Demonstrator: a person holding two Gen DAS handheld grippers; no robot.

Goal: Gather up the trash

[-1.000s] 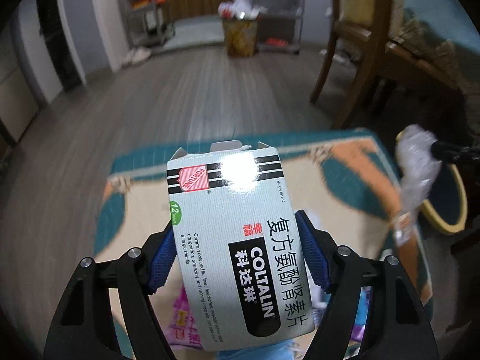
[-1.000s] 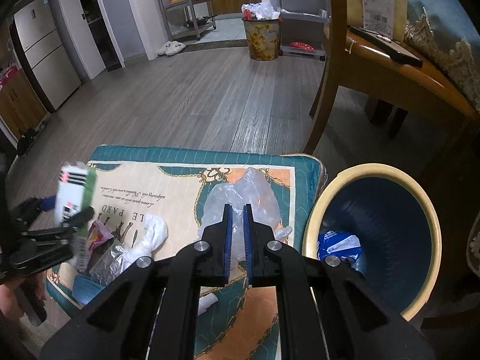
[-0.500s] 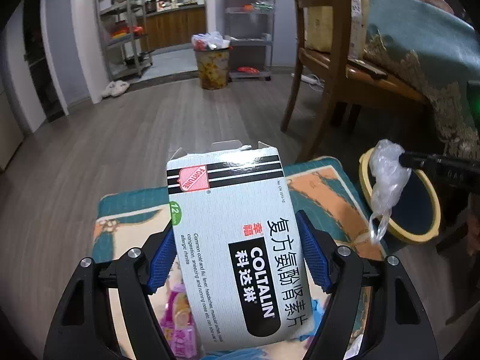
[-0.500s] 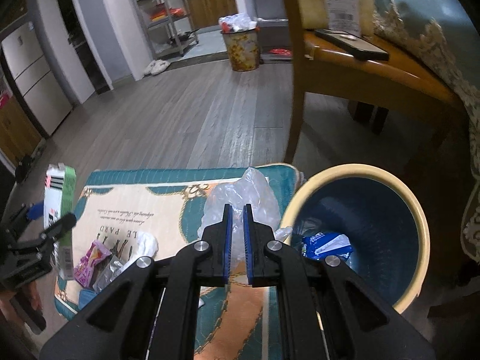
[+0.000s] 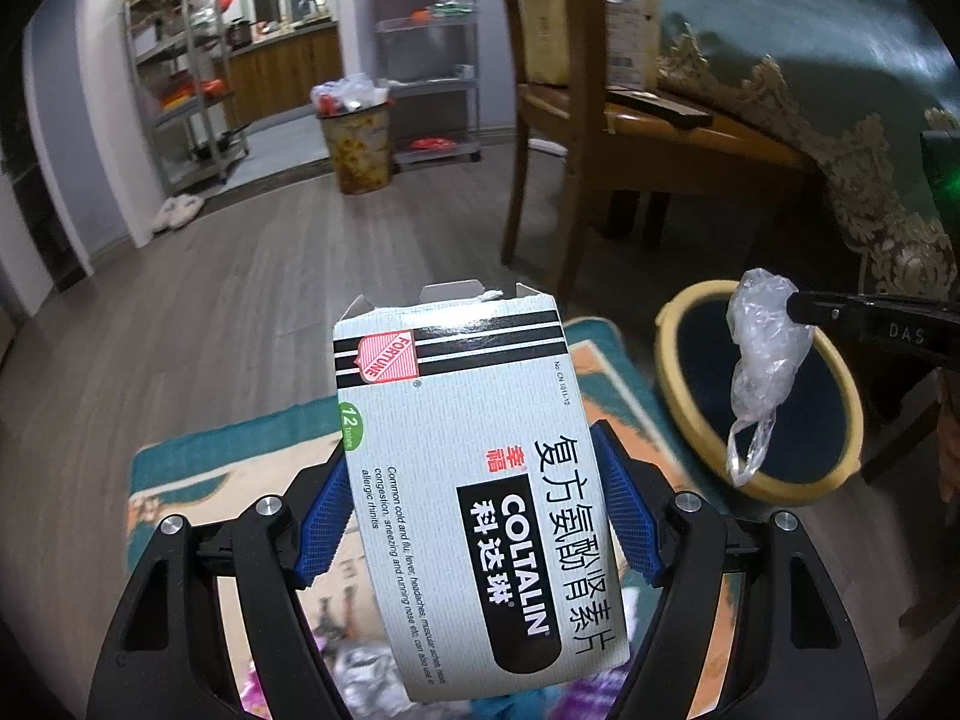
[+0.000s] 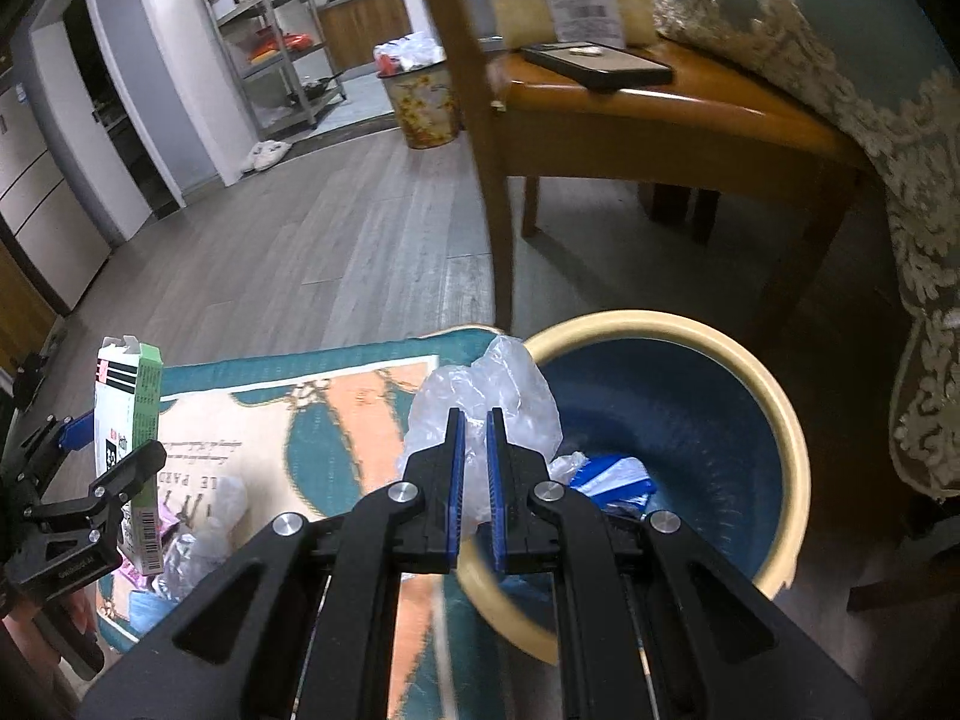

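Plastic bag [image 6: 480,402] hangs over bin rim [image 6: 792,438].

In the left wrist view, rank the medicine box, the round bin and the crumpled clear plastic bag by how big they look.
1. Medicine box, though it sits nearest the camera, which inflates it.
2. Round bin, partly behind the bag.
3. Clear plastic bag.

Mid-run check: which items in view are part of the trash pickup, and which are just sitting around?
Job:
medicine box in left gripper
clear plastic bag in right gripper
blue bin
wrappers on the mat

Bystanders:
wooden chair
phone
far yellow bin
slippers
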